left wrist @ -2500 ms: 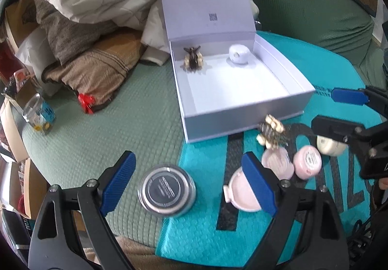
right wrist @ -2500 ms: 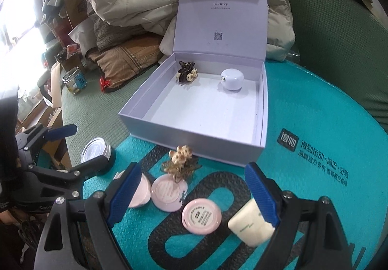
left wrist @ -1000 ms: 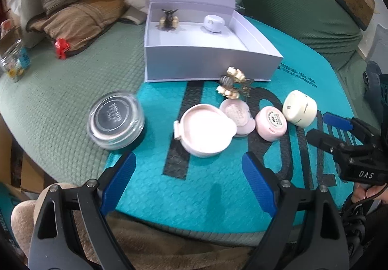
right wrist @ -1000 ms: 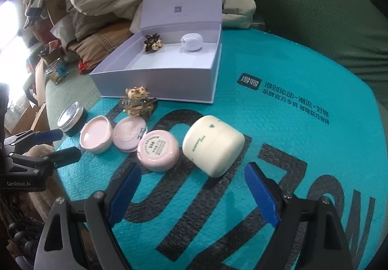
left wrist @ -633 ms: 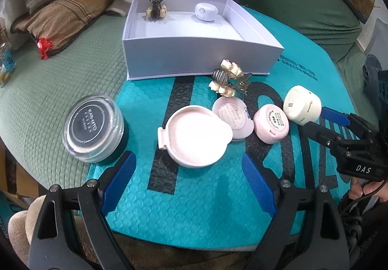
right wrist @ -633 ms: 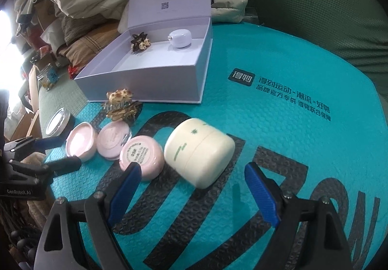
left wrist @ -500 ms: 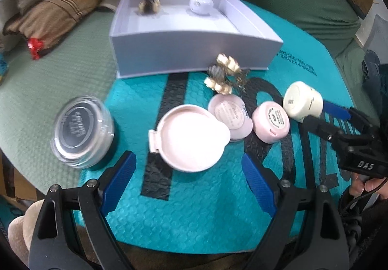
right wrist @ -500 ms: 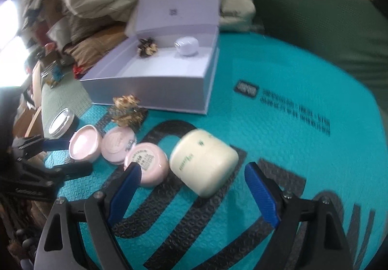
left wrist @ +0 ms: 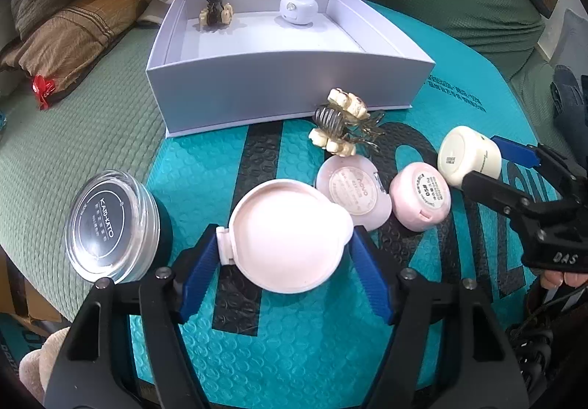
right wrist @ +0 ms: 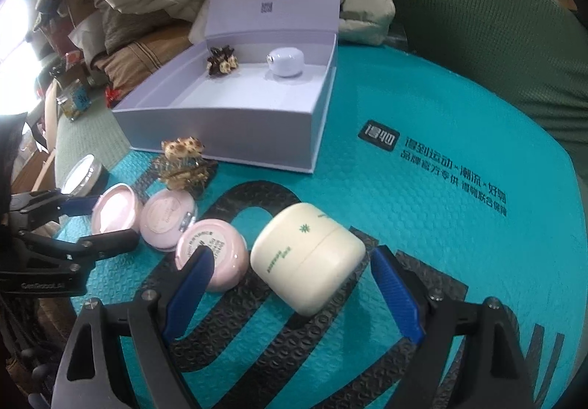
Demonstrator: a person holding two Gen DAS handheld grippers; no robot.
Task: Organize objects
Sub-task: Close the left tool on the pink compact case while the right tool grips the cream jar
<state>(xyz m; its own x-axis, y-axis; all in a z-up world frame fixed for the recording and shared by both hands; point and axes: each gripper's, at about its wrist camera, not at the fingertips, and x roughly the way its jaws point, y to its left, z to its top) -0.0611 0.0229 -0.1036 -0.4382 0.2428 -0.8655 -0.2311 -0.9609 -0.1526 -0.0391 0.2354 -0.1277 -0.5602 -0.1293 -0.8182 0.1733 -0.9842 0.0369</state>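
Two grippers sit wide open: left gripper (left wrist: 284, 276) around the pink case (left wrist: 288, 236), right gripper (right wrist: 294, 289) around the cream jar (right wrist: 307, 256). I think each must squeeze, then lift to the box (left wrist: 257, 92) at 12 o'clock.

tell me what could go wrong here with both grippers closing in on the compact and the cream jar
The left gripper brackets the big pink compact, whose edge sits against the smaller compact; closing could nudge that one. The right gripper straddles the cream jar lying on its side, so the rounded body may roll or squirt out. Its left finger overlaps the pink pot and could catch it too.
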